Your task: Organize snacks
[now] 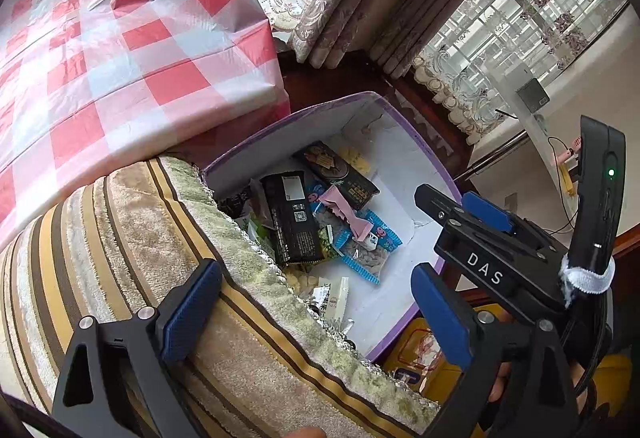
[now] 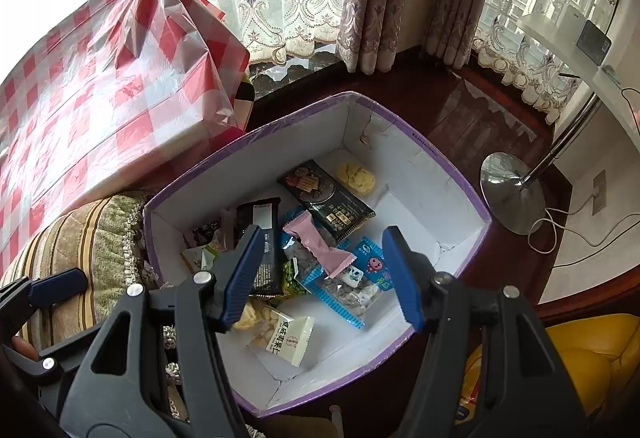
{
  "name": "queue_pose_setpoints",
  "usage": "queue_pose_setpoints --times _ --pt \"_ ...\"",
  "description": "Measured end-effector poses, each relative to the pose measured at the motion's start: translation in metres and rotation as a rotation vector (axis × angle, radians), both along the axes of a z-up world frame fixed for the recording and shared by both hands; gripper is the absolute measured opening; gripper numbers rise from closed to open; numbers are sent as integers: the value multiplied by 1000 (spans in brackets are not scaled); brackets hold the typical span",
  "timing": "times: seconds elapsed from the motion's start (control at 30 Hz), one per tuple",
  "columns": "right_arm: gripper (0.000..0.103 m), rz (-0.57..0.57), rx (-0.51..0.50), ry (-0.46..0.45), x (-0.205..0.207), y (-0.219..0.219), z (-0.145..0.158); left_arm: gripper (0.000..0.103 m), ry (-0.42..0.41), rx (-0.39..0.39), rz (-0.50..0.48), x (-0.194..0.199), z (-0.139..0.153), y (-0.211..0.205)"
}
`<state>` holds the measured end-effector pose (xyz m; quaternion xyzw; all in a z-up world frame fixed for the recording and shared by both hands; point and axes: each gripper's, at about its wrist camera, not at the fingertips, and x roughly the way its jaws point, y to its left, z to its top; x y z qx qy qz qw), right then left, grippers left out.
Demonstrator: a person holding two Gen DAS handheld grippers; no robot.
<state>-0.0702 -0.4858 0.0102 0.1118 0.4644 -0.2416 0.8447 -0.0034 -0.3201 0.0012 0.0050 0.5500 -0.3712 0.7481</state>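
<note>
Item: purple-rimmed box [image 2: 440, 157] on the dark floor, holding the snacks: pink wrapper [image 2: 316, 242], black packet [image 2: 260, 238], blue packet [image 2: 360, 278] and a white packet [image 2: 290, 338] with printing I cannot read. My left gripper [image 1: 316, 318] is spread wide and empty over the striped cushion [image 1: 100, 238]. My right gripper [image 2: 320, 278], lettered "DAS", hangs parted and empty above the box.

Snacks [image 2: 320, 238] in box [image 2: 436, 161], fingers [image 2: 402, 278] apart, seemingly empty
</note>
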Motion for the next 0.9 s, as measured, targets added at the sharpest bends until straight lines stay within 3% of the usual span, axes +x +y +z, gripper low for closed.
queue_pose_setpoints --times 0.9 --pt "65 -7 -1 -10 -3 -5 4 97 -4 0 -7 0 -1 1"
